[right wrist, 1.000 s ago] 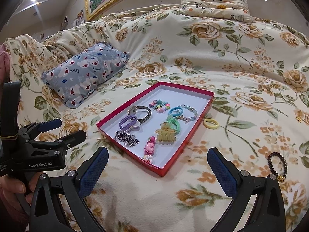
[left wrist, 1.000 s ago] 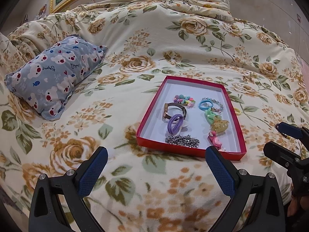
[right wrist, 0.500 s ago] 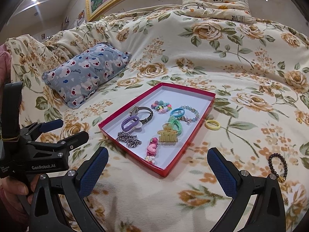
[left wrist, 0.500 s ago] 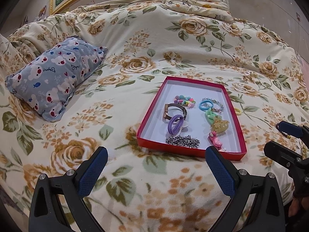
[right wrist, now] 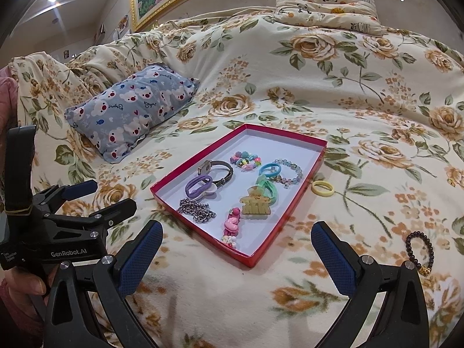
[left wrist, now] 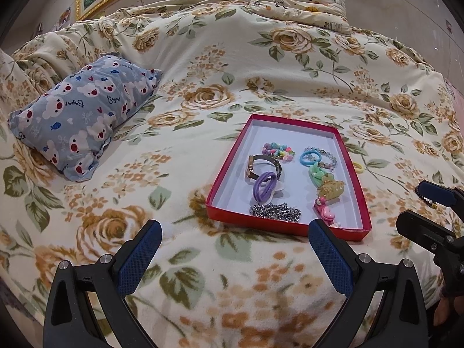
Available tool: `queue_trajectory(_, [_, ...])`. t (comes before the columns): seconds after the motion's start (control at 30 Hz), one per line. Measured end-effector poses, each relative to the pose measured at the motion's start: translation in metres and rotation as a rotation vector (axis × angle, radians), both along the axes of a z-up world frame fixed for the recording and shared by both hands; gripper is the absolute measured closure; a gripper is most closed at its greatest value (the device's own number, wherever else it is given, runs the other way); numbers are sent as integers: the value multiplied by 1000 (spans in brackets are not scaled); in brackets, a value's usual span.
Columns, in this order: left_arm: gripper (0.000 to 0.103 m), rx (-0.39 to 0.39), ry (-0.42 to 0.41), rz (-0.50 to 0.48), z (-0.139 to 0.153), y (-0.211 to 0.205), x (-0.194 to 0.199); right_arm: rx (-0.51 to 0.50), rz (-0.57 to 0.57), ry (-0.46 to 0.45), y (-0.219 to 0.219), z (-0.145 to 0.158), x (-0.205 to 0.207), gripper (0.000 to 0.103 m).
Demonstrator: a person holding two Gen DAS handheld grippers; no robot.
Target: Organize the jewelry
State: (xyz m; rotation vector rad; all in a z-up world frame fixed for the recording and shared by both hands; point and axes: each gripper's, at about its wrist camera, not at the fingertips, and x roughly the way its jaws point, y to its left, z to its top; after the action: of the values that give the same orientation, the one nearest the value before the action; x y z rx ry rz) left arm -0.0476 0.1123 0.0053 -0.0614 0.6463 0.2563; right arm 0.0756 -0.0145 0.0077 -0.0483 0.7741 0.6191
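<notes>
- The left gripper (right wrist: 87, 200) carries white lettering on its black body reading "GenRobot.AI"; a smaller label beside it is too small to read with certainty.
- The blue-grey bear pillow (right wrist: 130, 110) has small cursive words printed among the bears; they may read "Bonjour", but the script is too fine to be sure.
- The left gripper (left wrist: 232, 255) hovers low over the floral blanket (left wrist: 203, 72), its blue-padded fingers (left wrist: 139, 255) spread wide apart and holding nothing. A hand (right wrist: 26, 281) grips its handle from below, seen in the right wrist view.
- The right gripper (right wrist: 237, 258) is likewise spread wide and empty, level with the left one and just to its right; its near fingers frame the near corner of the red tray (right wrist: 203, 240).
- The red tray (left wrist: 220, 182) lies flat on the blanket in front of both grippers. Inside it are a watch (right wrist: 217, 171), a purple hair tie (right wrist: 197, 185), a silver chain (right wrist: 197, 211), a pink charm clip (right wrist: 232, 223), a yellow hair claw (right wrist: 256, 203), a green chain link (right wrist: 268, 188), a blue hair tie (right wrist: 269, 169), a clear bead bracelet (right wrist: 293, 171) and a multicolour bead bracelet (right wrist: 245, 159).
- A yellow hair tie (right wrist: 322, 188) rests on the blanket just beside the tray's right wall.
- A dark bead bracelet (right wrist: 420, 250) lies on the blanket well apart from the tray, near the right gripper's right finger.
</notes>
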Motion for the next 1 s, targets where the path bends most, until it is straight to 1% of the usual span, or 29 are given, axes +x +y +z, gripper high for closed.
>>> queue_trajectory(1.0, [1,0,5,-2,-1,2,8,4,10,8,4,-2,3,0])
